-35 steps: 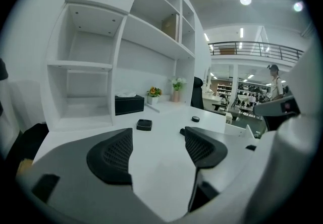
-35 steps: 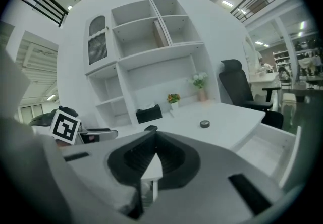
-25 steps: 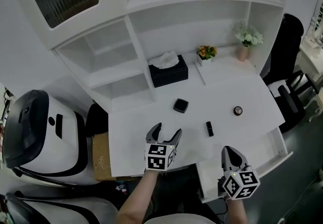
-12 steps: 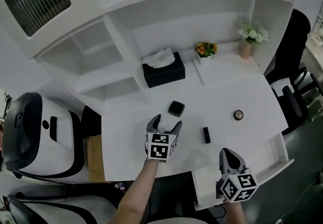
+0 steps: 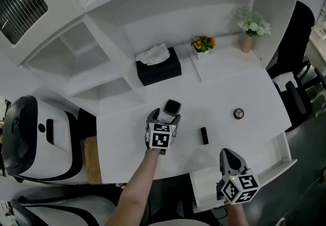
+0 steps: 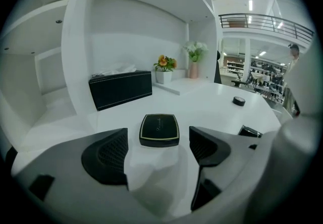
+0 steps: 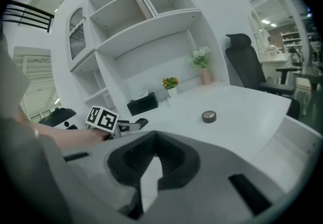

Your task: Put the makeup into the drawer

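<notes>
Fingers (image 6: pixel 108 155) of my left gripper (image 5: pixel 164 116) had just been opening and stood wide and empty. The black compact (image 6: pixel 159 129) lay untouched on the desk (image 5: pixel 239 87), just ahead of their tips. I was reaching to pick it up. Next I judged I should ease forward, close on it, then carry it to the open drawer (image 5: pixel 285 151).

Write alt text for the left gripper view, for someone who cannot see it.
The jaws of the left gripper, which have just been opening, stand apart; a black gold-trimmed compact lies untouched on the white desk just ahead of their gap. Behind it sit a black tissue box and orange flowers.
</notes>
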Tool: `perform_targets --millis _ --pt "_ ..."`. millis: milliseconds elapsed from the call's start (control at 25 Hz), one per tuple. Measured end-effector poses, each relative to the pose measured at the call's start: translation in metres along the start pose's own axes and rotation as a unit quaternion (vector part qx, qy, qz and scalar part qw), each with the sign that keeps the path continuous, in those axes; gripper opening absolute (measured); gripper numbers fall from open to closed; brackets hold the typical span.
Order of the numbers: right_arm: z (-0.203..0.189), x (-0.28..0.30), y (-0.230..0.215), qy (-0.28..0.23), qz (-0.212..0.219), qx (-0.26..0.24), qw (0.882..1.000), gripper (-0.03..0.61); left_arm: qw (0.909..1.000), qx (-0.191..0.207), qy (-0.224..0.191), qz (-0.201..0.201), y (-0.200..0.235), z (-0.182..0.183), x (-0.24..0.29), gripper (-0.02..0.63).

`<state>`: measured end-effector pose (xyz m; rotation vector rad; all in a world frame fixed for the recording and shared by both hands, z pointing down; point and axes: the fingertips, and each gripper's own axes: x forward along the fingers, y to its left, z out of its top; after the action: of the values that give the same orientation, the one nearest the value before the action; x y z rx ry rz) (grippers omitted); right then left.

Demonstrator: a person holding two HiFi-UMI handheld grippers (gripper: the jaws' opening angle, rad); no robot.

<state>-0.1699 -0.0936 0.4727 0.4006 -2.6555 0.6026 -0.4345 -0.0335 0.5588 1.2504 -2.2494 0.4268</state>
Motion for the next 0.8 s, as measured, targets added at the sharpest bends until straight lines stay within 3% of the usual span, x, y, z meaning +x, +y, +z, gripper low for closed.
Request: perform_targets --millis 360,800 --pt "-0.005 0.003 -0.015 0.011 -0.003 0.01 1.0 0.002 0.9999 0.007 0.015 -0.003 0.0 0.006 0.027 0.367" --pt "-0.008 0.005 -0.019 0.016 0.001 0.017 1.0 0.002 0.9971 0.003 0.072 -0.025 -0.002 0.003 0.035 0.365"
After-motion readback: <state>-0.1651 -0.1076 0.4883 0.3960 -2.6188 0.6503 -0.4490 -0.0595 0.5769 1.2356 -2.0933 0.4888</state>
